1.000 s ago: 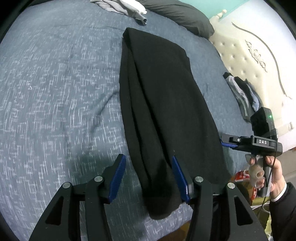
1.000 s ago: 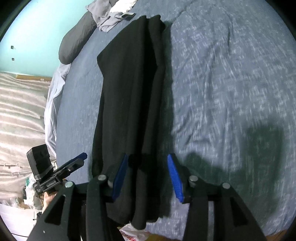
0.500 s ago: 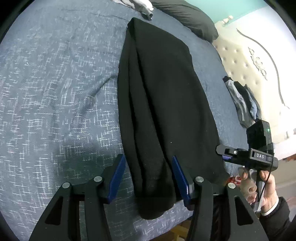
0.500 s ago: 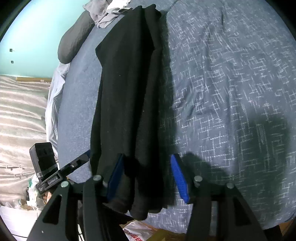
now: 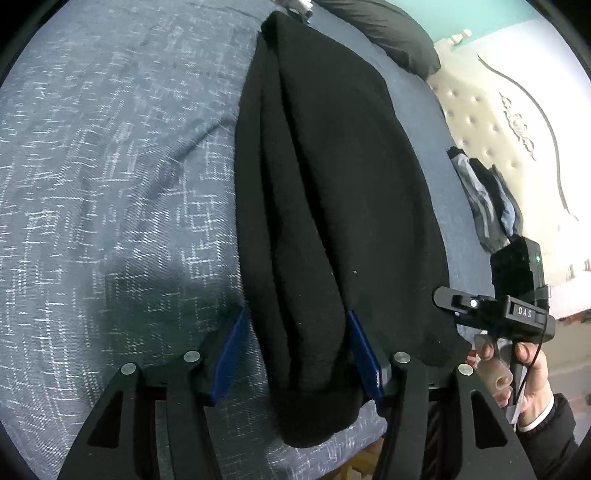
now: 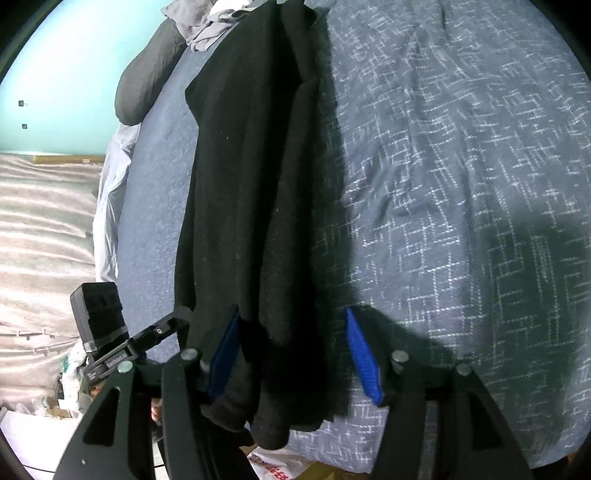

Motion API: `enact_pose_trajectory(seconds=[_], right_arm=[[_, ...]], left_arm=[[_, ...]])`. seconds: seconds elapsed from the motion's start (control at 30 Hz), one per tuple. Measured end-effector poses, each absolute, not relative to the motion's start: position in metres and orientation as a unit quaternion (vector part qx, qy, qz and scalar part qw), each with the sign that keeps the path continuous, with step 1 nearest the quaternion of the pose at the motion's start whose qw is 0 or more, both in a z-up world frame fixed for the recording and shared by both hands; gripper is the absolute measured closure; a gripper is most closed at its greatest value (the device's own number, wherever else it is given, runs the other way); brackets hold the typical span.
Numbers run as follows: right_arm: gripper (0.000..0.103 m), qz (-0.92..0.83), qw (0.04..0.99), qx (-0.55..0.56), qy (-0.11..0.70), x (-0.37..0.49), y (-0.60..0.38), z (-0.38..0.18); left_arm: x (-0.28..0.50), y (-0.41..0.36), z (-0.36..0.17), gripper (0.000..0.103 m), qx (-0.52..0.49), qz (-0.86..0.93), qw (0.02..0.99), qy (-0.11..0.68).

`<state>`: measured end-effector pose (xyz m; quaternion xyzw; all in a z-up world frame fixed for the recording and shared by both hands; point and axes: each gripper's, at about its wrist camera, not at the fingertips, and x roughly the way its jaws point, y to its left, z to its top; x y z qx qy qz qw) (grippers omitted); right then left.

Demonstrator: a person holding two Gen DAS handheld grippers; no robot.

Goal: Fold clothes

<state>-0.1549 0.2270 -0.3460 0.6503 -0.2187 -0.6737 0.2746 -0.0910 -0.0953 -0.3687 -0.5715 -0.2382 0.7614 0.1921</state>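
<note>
In your left wrist view, the black garment point(image 5: 332, 206) lies on the blue-grey bedspread point(image 5: 110, 184) as a long narrow strip, already doubled lengthwise, its long axis running straight away from you toward the dark pillow point(image 5: 388, 33) at the far end. Your left gripper point(image 5: 295, 354) has its jaws spread, one blue pad on each side of the strip's near left fold, which droops over the bed edge; nothing is pinched. Your right gripper point(image 5: 495, 306) shows at the strip's right edge, held in your hand point(image 5: 517, 373). In your right wrist view, the same garment point(image 6: 251, 184) runs away from the camera toward the pile of grey clothes point(image 6: 207, 22), and your right gripper point(image 6: 291, 354) also stands with its jaws apart, straddling the near right corner, the left pad seemingly half under the cloth, though the dark fabric makes contact hard to judge. Both grippers sit at the near end, side by side, so any crosswise fold would carry that end along the long axis toward the far hem.
</note>
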Motion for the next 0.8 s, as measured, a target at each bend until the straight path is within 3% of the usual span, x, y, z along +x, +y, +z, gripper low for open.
enact_pose_trajectory(seconds=[0.13, 0.3, 0.37, 0.57, 0.8], right_arm=[[0.046, -0.665, 0.283, 0.652, -0.227, -0.154, 0.225, -0.351], [0.065, -0.656, 0.298, 0.653, -0.235, -0.153, 0.220, -0.355], [0.079, -0.655, 0.305, 0.650, -0.234, -0.153, 0.217, -0.353], [0.083, -0.656, 0.312, 0.645, -0.236, -0.154, 0.214, -0.348], [0.084, -0.657, 0.327, 0.628, -0.259, -0.159, 0.221, -0.333]], left_arm=[[-0.092, -0.093, -0.371, 0.045, -0.572, 0.758, 0.201, -0.240], [-0.092, -0.090, -0.376, 0.072, -0.572, 0.752, 0.210, -0.253], [-0.092, -0.090, -0.377, 0.078, -0.570, 0.750, 0.213, -0.259], [-0.095, -0.096, -0.360, 0.086, -0.559, 0.753, 0.221, -0.268], [-0.100, -0.105, -0.336, 0.088, -0.542, 0.758, 0.234, -0.276]])
